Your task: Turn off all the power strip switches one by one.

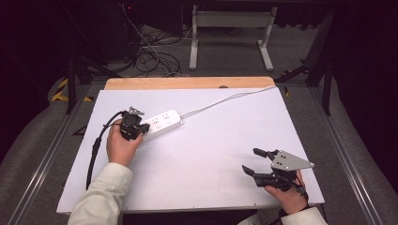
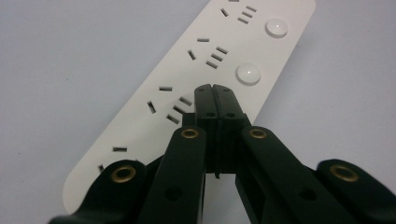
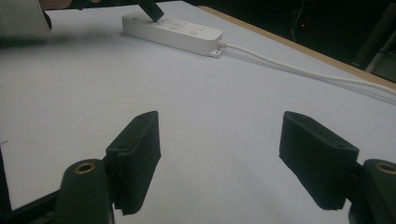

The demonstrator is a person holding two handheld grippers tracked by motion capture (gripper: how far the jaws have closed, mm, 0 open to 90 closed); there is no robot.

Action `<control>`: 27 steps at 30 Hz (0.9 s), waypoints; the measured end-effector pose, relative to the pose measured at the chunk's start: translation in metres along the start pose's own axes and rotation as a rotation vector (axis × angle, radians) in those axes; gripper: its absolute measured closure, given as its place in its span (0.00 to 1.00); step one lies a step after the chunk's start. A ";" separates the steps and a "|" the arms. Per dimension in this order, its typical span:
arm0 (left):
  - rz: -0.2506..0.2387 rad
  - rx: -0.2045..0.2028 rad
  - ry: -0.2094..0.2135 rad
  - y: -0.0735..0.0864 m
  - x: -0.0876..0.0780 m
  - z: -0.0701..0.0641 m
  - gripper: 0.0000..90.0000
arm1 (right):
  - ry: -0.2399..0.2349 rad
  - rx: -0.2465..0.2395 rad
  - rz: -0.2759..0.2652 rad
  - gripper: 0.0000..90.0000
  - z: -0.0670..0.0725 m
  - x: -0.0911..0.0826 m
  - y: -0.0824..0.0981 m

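Observation:
A white power strip (image 1: 161,123) lies on the white table top (image 1: 202,150), left of centre, with its white cable (image 1: 225,100) running off to the back right. My left gripper (image 1: 141,129) is shut, nothing between its jaws, and its tip rests over the strip's near end. In the left gripper view the closed tip (image 2: 215,89) sits on the strip (image 2: 154,84) beside a round button (image 2: 248,74). My right gripper (image 1: 253,161) stands open at the front right, low over bare table. The right gripper view shows its fingers (image 3: 135,149) wide apart and the strip (image 3: 173,30) far off.
A wooden strip (image 1: 187,83) edges the table's far side. Beyond it are a white table frame (image 1: 230,28) and tangled cables (image 1: 150,56) on the floor. A black cable (image 1: 96,145) trails from the left gripper along the table's left side.

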State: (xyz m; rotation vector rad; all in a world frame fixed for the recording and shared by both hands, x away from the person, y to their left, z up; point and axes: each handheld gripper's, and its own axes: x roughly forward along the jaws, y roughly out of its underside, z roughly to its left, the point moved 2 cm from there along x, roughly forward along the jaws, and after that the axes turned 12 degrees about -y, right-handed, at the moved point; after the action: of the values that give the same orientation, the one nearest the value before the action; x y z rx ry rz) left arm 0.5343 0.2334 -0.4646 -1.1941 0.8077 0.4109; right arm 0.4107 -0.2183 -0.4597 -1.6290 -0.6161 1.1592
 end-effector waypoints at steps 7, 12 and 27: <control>0.006 0.007 0.004 0.000 0.002 0.000 1.00 | 0.000 -0.001 0.000 0.33 0.000 0.000 0.000; 0.007 0.009 0.006 0.001 0.003 0.001 1.00 | -0.003 -0.002 0.001 0.33 0.000 0.000 0.000; -0.004 0.006 -0.010 0.002 0.002 -0.001 1.00 | -0.006 -0.006 0.000 0.33 0.001 -0.001 0.000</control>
State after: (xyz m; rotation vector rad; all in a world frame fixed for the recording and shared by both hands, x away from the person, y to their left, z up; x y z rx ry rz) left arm 0.5338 0.2327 -0.4683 -1.1865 0.7972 0.4108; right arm 0.4093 -0.2188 -0.4592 -1.6309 -0.6243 1.1637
